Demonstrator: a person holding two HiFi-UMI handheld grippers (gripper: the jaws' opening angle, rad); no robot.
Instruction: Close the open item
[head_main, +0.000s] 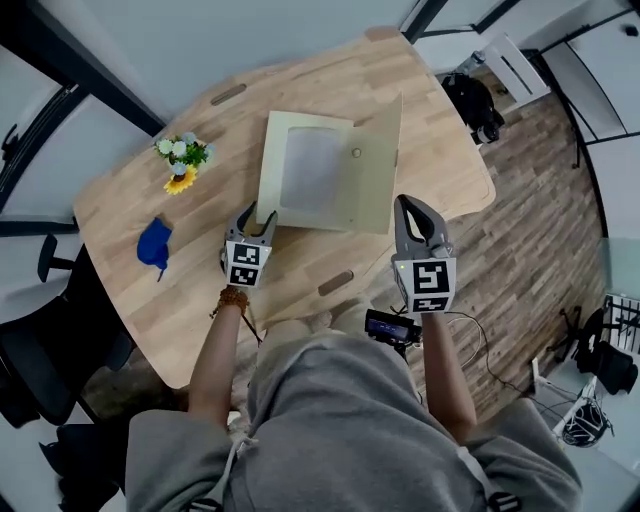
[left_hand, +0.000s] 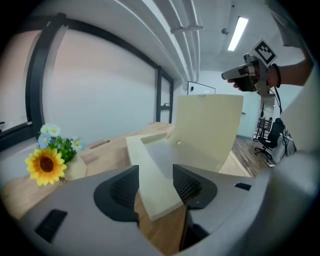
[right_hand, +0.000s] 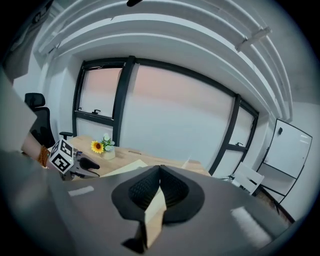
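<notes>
Lid not yet closed — your left tongs (head_main: 258, 212) gape wide around the pale box's (head_main: 270, 160) near corner; right tongs (head_main: 412, 205), shut and empty, beside the upright lid (head_main: 382, 165).

Raised lid (head_main: 381, 165) bars the box (head_main: 272, 165) from the right.

1. Left gripper (left_hand: 156, 184): jaws stand apart; the near corner of the flat cream box (left_hand: 152, 175) lies between them; whether the pads touch it cannot be told;
2. Ahead, the box's lid (left_hand: 207, 130) stands raised;
3. Up and to the right, just above the lid's top corner, is the right gripper (left_hand: 248, 74);
4. To the left, a sunflower posy (left_hand: 47, 162) sits on the wooden table (left_hand: 107, 150).
</notes>
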